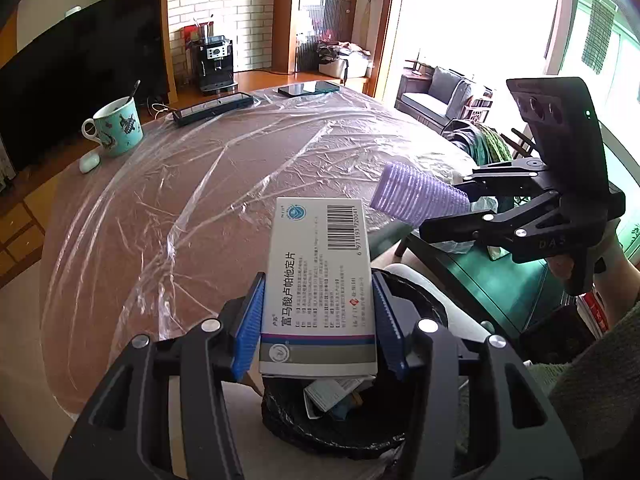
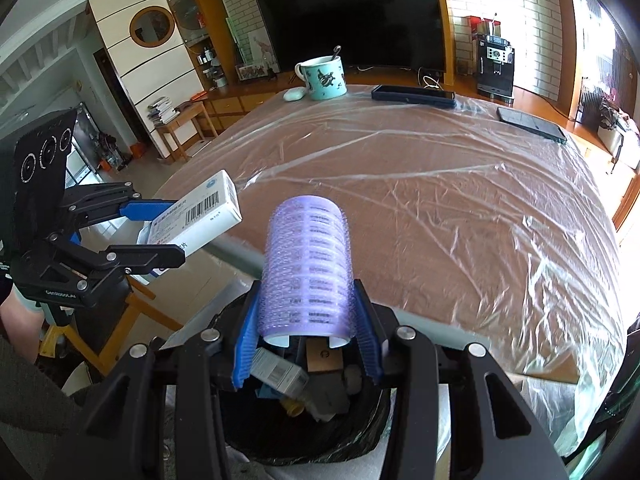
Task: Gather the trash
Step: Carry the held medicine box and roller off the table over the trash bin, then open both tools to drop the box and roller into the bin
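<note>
My left gripper [image 1: 320, 304] is shut on a white medicine box [image 1: 320, 280] with a barcode, held above the black-lined trash bin [image 1: 416, 432]. The box also shows in the right wrist view [image 2: 200, 212], with the left gripper [image 2: 160, 228] around it. My right gripper [image 2: 306, 328] is shut on a purple hair roller [image 2: 308, 268], held over the same bin [image 2: 360, 440], which holds several discarded items. In the left wrist view the roller [image 1: 420, 196] sticks out of the right gripper [image 1: 460, 208] at the right.
A round table [image 2: 440, 208] covered in clear plastic film lies ahead. On its far side stand a teal mug [image 2: 325, 78] with a spoon, a white earbud case [image 2: 295, 94], a dark flat case [image 2: 412, 96] and a phone [image 2: 532, 124]. A television and a coffee machine stand behind.
</note>
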Demonstrator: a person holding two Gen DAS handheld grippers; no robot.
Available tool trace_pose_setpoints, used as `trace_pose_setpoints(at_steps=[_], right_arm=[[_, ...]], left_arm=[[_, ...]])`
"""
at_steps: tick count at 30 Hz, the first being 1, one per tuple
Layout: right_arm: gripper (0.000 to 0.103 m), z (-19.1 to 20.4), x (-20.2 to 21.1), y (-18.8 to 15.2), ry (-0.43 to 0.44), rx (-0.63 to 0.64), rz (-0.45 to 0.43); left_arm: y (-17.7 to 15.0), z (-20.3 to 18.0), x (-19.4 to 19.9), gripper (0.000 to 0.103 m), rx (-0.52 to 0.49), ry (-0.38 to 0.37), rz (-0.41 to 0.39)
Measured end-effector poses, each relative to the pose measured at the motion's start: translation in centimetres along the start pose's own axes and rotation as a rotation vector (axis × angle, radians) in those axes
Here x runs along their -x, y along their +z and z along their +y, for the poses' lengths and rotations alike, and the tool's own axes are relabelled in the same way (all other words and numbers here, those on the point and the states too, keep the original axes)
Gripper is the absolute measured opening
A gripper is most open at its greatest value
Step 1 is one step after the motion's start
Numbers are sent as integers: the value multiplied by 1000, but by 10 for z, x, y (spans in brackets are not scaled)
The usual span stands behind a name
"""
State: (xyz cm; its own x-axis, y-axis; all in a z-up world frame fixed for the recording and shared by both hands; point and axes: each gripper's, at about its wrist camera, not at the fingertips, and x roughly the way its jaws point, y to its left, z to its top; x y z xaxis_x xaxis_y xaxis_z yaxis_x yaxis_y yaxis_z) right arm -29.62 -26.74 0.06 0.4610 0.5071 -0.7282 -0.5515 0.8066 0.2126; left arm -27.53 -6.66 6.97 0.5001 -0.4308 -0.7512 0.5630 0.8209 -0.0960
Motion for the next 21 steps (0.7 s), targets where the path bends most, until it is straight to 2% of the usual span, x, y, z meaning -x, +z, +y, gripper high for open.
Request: trace_pose_setpoints(at_steps=[12, 16, 21], right_arm=[[43, 23, -4, -38, 44, 44, 64], [43, 31, -15, -51, 29, 70, 114], [43, 27, -32, -63, 22, 42, 175]], left_arm=[[-36, -22, -9, 52, -35, -46, 91], [-47, -30, -17, 52, -67, -44, 121], [-59, -29, -36, 52, -53, -46, 174]])
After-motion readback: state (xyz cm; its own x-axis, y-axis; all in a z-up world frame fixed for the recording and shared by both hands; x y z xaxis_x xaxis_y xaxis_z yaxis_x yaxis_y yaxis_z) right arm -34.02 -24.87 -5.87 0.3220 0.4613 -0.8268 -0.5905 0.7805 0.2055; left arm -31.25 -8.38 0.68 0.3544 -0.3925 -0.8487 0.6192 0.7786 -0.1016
